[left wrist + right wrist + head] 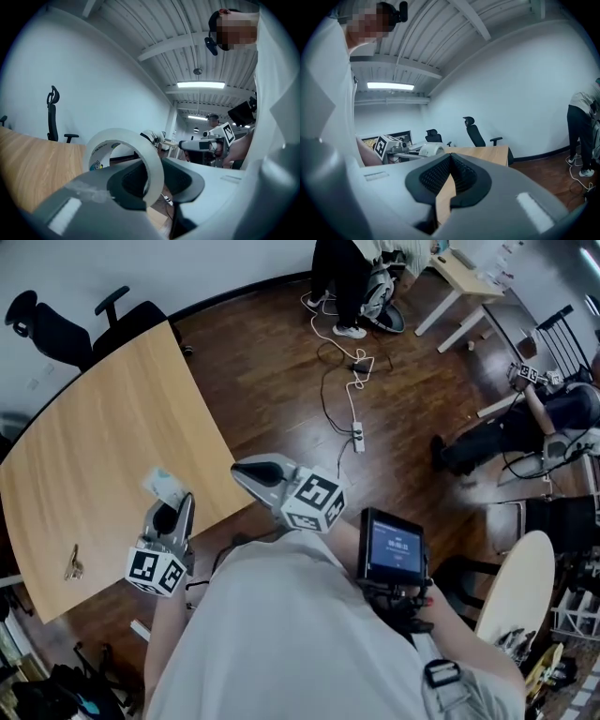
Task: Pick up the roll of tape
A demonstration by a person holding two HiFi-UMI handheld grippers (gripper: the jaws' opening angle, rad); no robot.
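The roll of tape (123, 140) is a pale ring with a printed inner core, and it is held up off the table. My left gripper (149, 174) is shut on its wall, one pad inside the ring and one outside. In the head view the tape roll (163, 485) sticks out ahead of the left gripper (175, 505) over the wooden table (112, 418). My right gripper (244, 472) hangs beside the table's near corner with its jaws together and nothing between them. From the right gripper (450, 160) view, the left gripper (396, 148) and the tape roll (431, 149) show at the left.
A bunch of keys (73, 564) lies near the table's front left edge. Black office chairs (56, 324) stand behind the table. A power strip and cables (354, 418) trail across the dark wood floor. A person (511, 432) sits at the right, and a small round table (525, 582) is close by.
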